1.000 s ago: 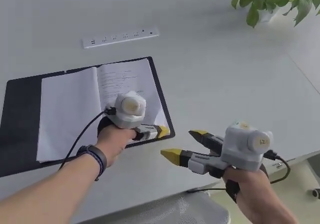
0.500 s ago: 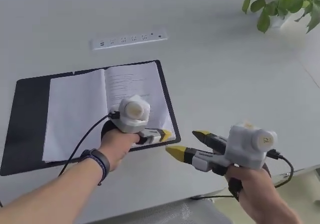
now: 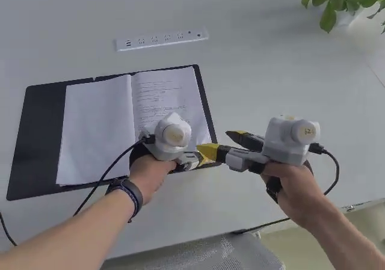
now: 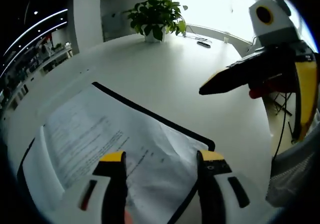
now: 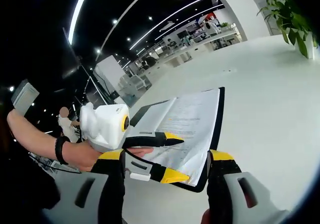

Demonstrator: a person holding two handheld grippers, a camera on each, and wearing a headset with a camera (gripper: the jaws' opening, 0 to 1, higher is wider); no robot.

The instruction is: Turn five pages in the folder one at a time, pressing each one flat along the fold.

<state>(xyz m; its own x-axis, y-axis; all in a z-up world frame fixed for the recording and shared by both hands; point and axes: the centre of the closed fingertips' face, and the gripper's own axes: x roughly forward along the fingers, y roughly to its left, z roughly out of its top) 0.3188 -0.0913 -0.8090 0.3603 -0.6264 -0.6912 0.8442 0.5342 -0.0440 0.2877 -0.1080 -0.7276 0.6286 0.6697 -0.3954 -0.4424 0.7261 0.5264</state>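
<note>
Working at a white tabletop (image 3: 271, 71), with the black folder (image 3: 37, 131) lying open and flat near the front edge. Sharing that tabletop with a power strip (image 3: 162, 39) well behind the folder and a potted plant (image 3: 343, 2) at the far right corner. Showing two white sheets inside the cover: a mostly blank left page (image 3: 96, 125) and a right page (image 3: 168, 95) carrying printed lines.

Holding the left tool (image 3: 191, 159) in the left hand (image 3: 147, 171), low at the folder's bottom right corner and pointing rightward. Spreading its jaws apart, pinching nothing. In the left gripper view, framing the slightly rumpled corner of the right page between the two yellow tips of the left tool (image 4: 161, 156). Failing to make out whether either jaw is touching the paper.

Holding the right tool (image 3: 221, 142) in the right hand (image 3: 292, 183), just off the folder's right edge and aiming left toward the other tool. Gaping here too, gripping nothing. Nearly meeting the left tool tip to tip in the head view. Looking along the right tool (image 5: 166, 156) in its own view, across the left tool and onto the folder's near corner.
</note>
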